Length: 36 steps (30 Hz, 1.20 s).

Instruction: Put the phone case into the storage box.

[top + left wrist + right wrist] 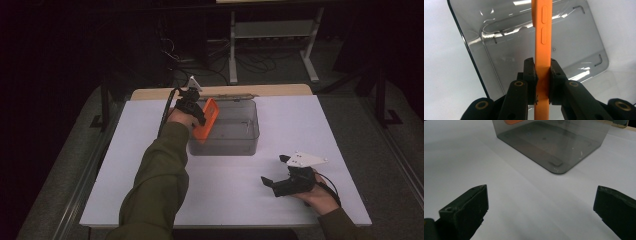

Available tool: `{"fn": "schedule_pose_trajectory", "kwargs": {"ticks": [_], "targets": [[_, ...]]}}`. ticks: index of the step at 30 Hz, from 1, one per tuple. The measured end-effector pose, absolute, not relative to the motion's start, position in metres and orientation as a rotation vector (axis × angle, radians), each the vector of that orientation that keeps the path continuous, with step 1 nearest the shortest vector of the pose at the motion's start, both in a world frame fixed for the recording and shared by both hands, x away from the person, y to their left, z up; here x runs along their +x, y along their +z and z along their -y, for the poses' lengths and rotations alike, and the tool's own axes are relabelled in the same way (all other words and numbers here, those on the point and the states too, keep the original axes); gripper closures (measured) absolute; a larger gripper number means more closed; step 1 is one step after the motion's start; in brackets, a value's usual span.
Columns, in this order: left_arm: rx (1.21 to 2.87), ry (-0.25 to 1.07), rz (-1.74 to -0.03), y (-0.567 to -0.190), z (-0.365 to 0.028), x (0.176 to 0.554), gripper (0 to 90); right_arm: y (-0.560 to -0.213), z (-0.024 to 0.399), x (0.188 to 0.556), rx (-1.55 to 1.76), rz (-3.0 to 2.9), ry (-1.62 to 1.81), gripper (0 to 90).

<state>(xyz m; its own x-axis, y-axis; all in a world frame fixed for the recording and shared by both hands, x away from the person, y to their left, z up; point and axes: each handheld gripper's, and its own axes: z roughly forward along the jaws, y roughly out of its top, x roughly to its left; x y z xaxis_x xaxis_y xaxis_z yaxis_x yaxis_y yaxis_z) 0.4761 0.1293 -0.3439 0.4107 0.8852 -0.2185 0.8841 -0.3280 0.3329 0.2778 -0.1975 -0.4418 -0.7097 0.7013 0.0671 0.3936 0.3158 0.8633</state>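
Left gripper (pixel 541 72) pinching an orange phone case (pixel 542 37) by its edge, jaws pressed on either side; the case hangs tilted over the left end of a smoky translucent bin (pixel 235 127), probably so that it can drop inside; right gripper (pixel 282 175), jaws spread and empty, rests low on the white bench (pixel 150 150), well apart from the bin, seemingly in reserve.

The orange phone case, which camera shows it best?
The left gripper view: the orange phone case stands edge-on, buttons clear, clamped by the left gripper. The high view shows it small over the bin; the right gripper view, a sliver.
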Motion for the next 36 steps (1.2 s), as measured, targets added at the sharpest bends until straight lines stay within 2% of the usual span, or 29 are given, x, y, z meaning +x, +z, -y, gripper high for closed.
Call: {"fn": "schedule_pose_trajectory", "kwargs": {"ticks": [36], "targets": [[2.256,0.021,-1.627,-0.358,-0.133,0.473,78.9,-0.442,0.197,0.279,0.974,-2.27,1.352,0.0]]}}
